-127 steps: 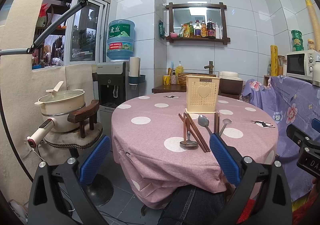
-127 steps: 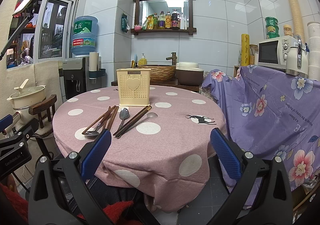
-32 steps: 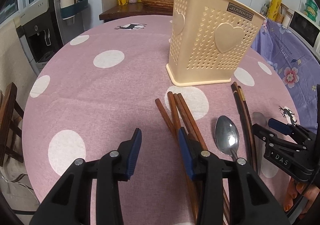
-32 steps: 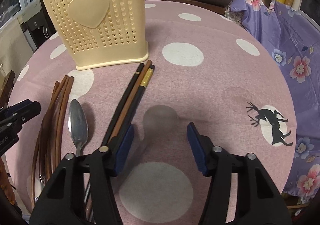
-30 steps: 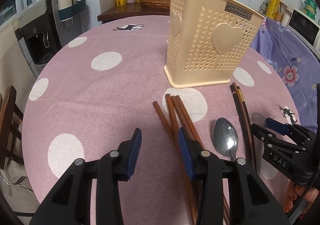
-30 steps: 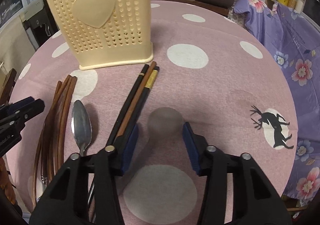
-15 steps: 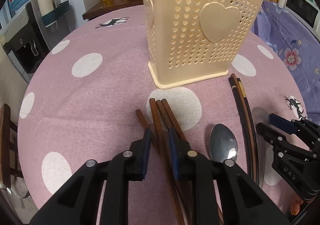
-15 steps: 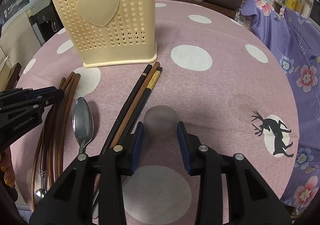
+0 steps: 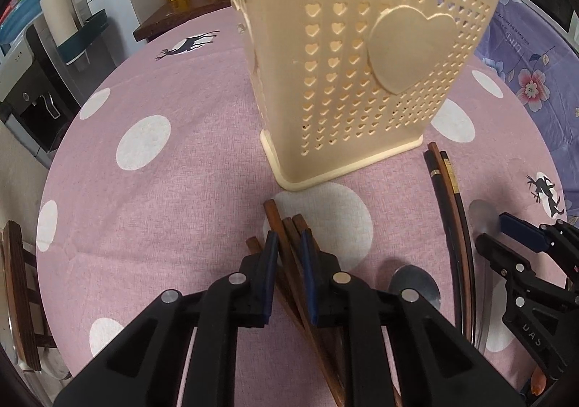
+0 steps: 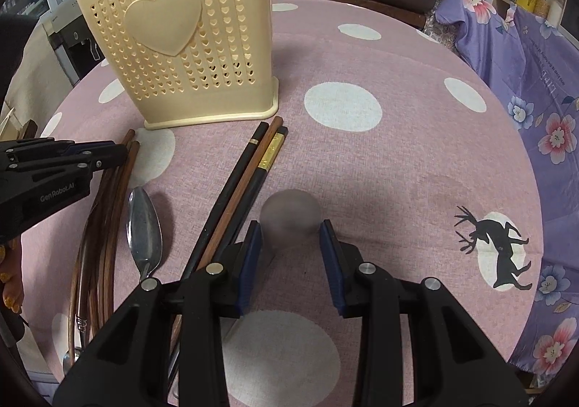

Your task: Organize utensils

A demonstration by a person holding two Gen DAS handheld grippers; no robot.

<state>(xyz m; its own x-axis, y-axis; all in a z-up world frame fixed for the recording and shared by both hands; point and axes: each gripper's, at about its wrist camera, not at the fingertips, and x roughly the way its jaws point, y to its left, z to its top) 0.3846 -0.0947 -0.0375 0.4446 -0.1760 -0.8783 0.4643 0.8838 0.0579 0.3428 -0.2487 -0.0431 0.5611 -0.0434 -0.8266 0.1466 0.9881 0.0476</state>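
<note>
Chopsticks, the brown bundle (image 9: pixel 289 244), lie on the bench (image 9: pixel 163 189) with the left gripper (image 9: pixel 289 247) pinching them in narrow jaws; right gripper (image 10: pixel 289 236) jaws close around a frosted spoon bowl (image 10: pixel 291 213); beyond stands the cream holder (image 10: pixel 188 41).

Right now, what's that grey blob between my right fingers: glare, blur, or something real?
Right wrist view: a spoon bowl, smeared out of focus between the right hand-held gripper pads. Left wrist view: its bowl shows beside the dark chopsticks, partly hidden.
</note>
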